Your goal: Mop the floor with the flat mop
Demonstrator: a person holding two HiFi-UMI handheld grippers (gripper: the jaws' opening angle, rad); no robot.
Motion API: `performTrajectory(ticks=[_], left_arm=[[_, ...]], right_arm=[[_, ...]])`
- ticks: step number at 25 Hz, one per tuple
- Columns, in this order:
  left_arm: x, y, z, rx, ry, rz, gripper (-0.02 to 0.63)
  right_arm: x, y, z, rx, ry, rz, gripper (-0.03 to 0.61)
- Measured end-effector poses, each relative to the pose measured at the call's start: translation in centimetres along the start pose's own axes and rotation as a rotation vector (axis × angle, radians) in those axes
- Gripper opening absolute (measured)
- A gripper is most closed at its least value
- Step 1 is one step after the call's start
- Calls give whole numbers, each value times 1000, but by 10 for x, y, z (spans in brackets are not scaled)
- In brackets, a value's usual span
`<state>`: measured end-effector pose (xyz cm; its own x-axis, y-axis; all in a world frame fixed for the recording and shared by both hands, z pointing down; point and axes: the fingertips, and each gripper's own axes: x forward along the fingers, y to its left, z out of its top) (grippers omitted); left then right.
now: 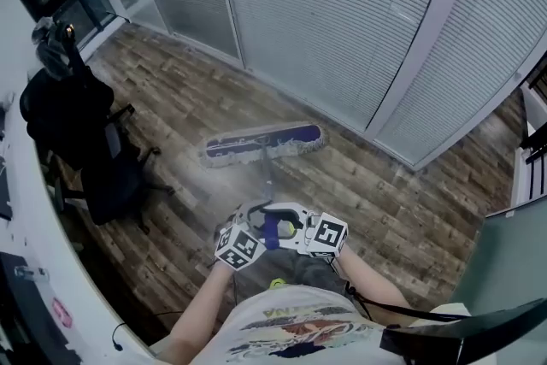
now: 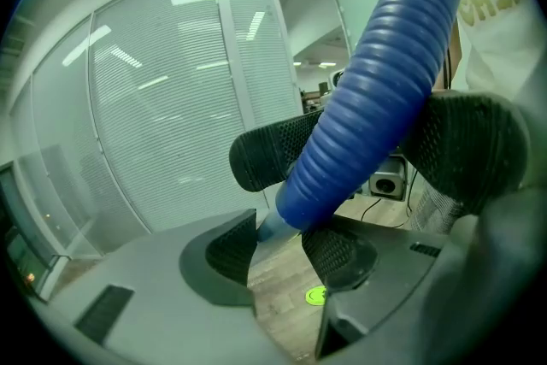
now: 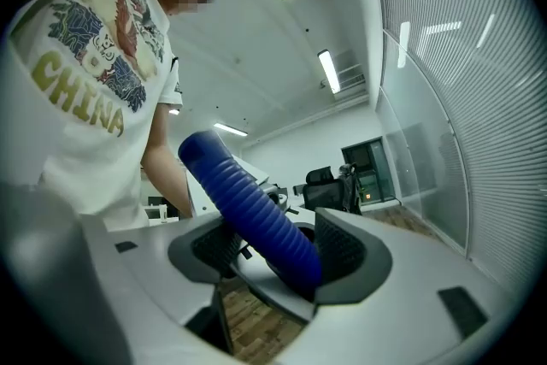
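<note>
- Head view looks steeply down on the floor [image 1: 385, 201] from well above.
- Left gripper view faces the blinds [image 2: 162, 115], close.
- Right gripper view faces the person [image 3: 85, 90], close.
- Both share the blue handle [image 2: 367, 98].

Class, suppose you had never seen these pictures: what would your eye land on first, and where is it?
The ribbed blue handle fills both gripper views, clamped by the left gripper and the right gripper side by side. Ahead of them, the mop head lies flat on the wood floor near the blinds. A black chair stands at the left.
</note>
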<state>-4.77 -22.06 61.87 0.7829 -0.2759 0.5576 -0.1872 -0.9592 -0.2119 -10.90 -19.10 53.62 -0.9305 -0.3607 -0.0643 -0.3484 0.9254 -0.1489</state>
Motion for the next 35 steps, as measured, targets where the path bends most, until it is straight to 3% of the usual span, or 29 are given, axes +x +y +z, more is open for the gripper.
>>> performTrajectory(ticks=[10, 14, 17, 21, 27, 35], left_arm=[[116, 160, 49, -46, 46, 57, 146], [148, 199, 54, -52, 65, 72, 146], [154, 210, 54, -54, 73, 76, 146], [144, 201, 52, -47, 78, 79, 146], [121, 150, 48, -80, 60, 104, 146], [48, 27, 30, -118, 23, 124, 147]], right_arm=[[-23, -196, 41, 19, -9, 81, 253], [-30, -247, 44, 32, -13, 87, 254], [-28, -260, 45, 42, -10, 85, 256], [-25, -246, 45, 53, -6, 84, 256], [-36, -190, 32, 53, 44, 117, 256], [-42, -44, 9, 17, 99, 151, 256]])
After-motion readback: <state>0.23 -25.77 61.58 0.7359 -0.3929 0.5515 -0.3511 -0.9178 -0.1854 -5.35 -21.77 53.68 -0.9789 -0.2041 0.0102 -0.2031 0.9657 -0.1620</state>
